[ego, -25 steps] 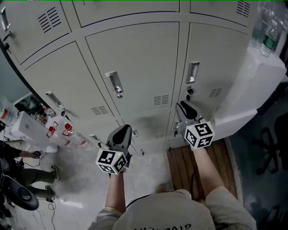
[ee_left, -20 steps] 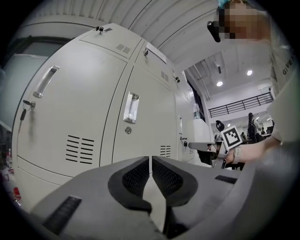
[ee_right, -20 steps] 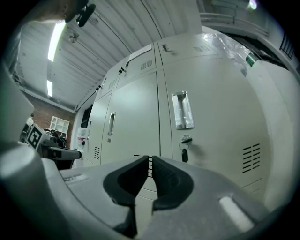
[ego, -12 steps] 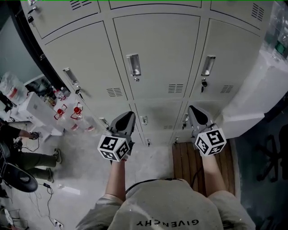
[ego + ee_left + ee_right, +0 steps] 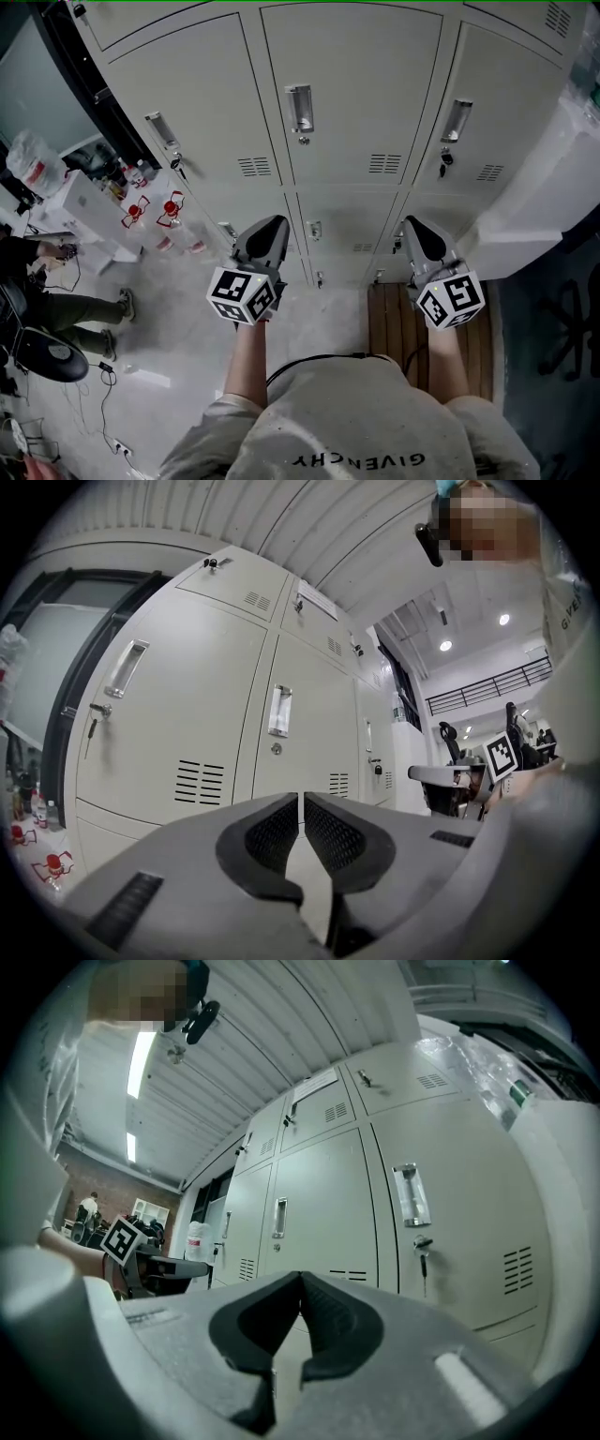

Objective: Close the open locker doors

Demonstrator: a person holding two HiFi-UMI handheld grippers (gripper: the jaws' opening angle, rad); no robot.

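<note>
The locker doors (image 5: pixel 347 103) ahead of your tongs are smooth painted sheet metal, pale grey with a soft sheen. Their recessed handles (image 5: pixel 300 108) are bright polished metal. Your left tongs (image 5: pixel 300 801) and right tongs (image 5: pixel 300 1279) have bodies of matt grey plastic. The pads (image 5: pixel 274 834) inside are black and rubber-like, with a fine grid texture. The marker cube (image 5: pixel 242 295) behind the left tongs looks matt, printed black on white. Below the right tongs is a board (image 5: pixel 386 323) of brown wooden slats. Below the left tongs the floor (image 5: pixel 178 347) is pale, dull and rough-looking. Your shirt (image 5: pixel 356 412) is soft grey cloth.
</note>
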